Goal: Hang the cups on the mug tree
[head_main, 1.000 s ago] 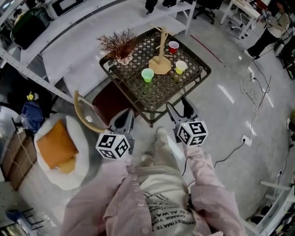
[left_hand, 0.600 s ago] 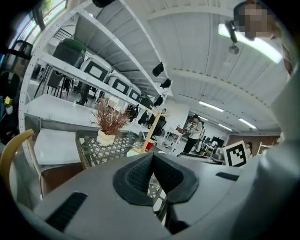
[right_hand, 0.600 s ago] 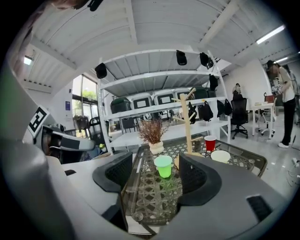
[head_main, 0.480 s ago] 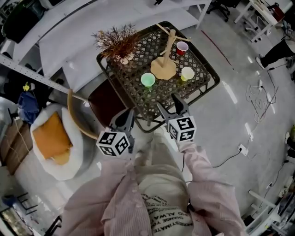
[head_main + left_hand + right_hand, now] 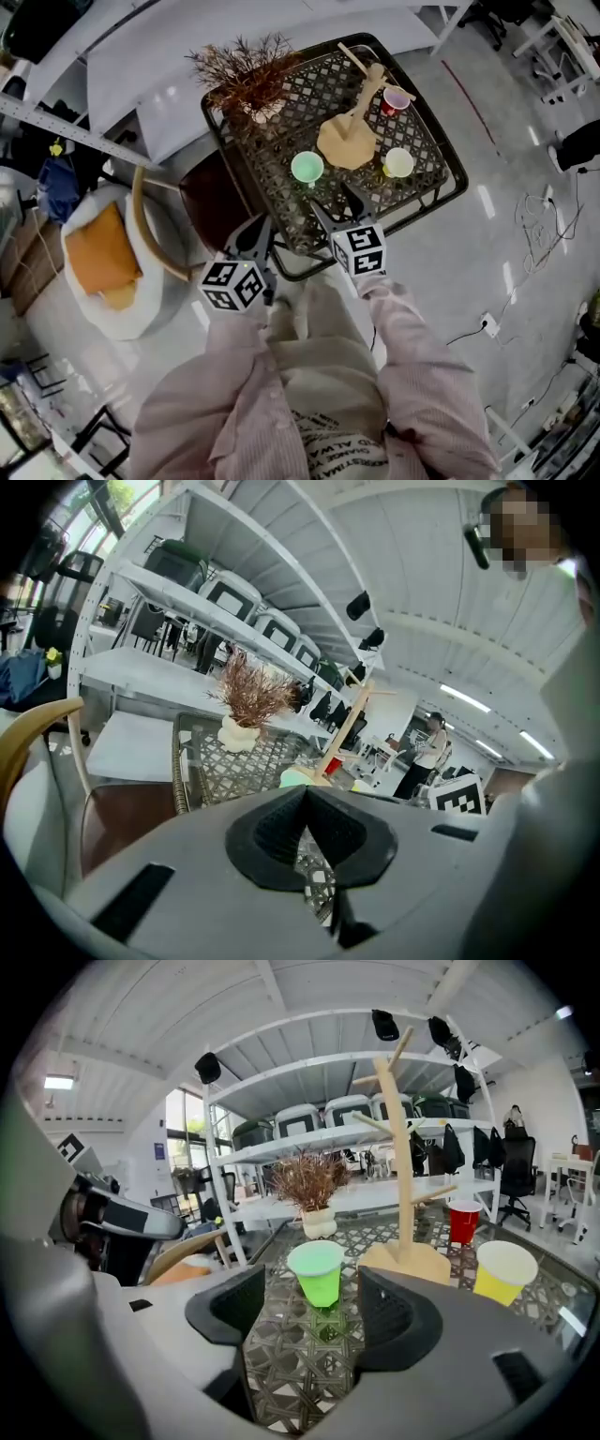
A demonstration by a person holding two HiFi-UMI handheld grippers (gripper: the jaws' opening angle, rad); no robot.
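Both tools had closed on the desk (image 5: 439,202) within the last second. The right tool (image 5: 333,202), jaws apart and empty, faced the green cup (image 5: 307,167) beside the mug tree (image 5: 352,131); the left tool (image 5: 257,228), jaws together, hung farther from the tree. No cup hung yet.

Both grippers have been carried forward and downward toward the counter (image 5: 272,150). The right gripper (image 5: 336,206) has been brought over the counter's near edge, and its fingers (image 5: 353,201) are now closer to the green cup (image 5: 307,167), still apart from it. The left gripper (image 5: 257,229) has been moved up to the near left corner. In the head view the counter is now seen nearer and turned.
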